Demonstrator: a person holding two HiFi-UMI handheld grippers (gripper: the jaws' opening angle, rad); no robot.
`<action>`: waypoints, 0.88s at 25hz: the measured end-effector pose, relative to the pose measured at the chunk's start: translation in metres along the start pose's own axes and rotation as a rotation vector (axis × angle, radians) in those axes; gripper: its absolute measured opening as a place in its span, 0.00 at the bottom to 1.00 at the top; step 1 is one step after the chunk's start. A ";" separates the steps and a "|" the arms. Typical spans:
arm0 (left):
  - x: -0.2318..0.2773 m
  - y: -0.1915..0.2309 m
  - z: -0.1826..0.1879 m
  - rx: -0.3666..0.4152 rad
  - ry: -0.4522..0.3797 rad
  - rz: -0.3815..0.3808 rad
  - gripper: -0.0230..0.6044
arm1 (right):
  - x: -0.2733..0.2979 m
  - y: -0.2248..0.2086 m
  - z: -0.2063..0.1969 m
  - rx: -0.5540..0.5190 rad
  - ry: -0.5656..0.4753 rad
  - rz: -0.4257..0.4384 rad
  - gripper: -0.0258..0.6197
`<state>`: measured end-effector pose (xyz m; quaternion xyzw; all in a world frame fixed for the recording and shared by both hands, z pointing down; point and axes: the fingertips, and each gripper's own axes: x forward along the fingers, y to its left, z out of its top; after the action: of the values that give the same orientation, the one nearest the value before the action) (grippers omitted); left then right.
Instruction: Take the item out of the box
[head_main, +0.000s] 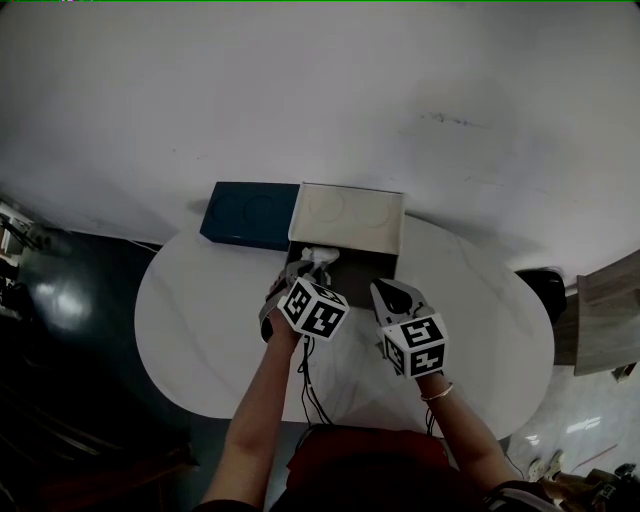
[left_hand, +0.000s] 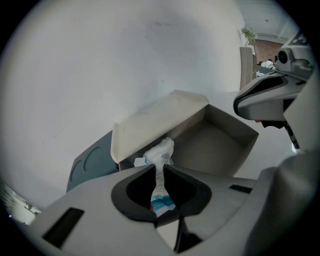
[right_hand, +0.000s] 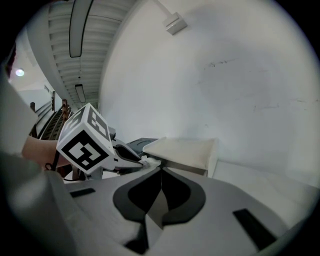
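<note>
The left gripper (left_hand: 159, 176) is clamping its jaws on a crumpled white packet (left_hand: 163, 150) with blue print at its lower end, the plastic pinched thin between the two dark pads. In the head view that left gripper (head_main: 303, 268) is reaching over the near left edge of the open box (head_main: 350, 264), and the packet (head_main: 320, 255) is bunching up just past the jaw tips, at the box's left front corner. Whether its bottom is touching the box floor or hanging clear of it is hard to judge from these angles.

The box's pale lid (head_main: 347, 217) is leaning back toward the wall (two faint circles are showing on its inner face), and a dark blue box (head_main: 250, 213) is lying just beside it on the left. Both are sitting at the far side of the white oval table (head_main: 200, 330).

The right gripper (right_hand: 161, 172) is holding its jaws together with nothing between them. It is hovering near the box's front right, just beside the left gripper, the right gripper (head_main: 387, 292) pointing toward the open box.
</note>
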<state>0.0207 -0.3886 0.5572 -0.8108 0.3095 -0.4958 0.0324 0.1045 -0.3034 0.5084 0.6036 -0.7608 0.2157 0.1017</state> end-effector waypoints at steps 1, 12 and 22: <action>-0.004 -0.001 0.002 0.008 -0.009 0.005 0.14 | -0.001 0.001 0.001 -0.003 -0.002 -0.002 0.06; -0.055 -0.004 0.017 0.001 -0.119 0.049 0.14 | -0.021 0.018 0.014 -0.048 -0.030 -0.009 0.06; -0.108 -0.001 0.010 -0.065 -0.209 0.113 0.14 | -0.041 0.046 0.019 -0.074 -0.063 0.011 0.06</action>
<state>-0.0054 -0.3330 0.4680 -0.8399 0.3656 -0.3957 0.0659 0.0727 -0.2680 0.4653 0.6016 -0.7745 0.1690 0.0988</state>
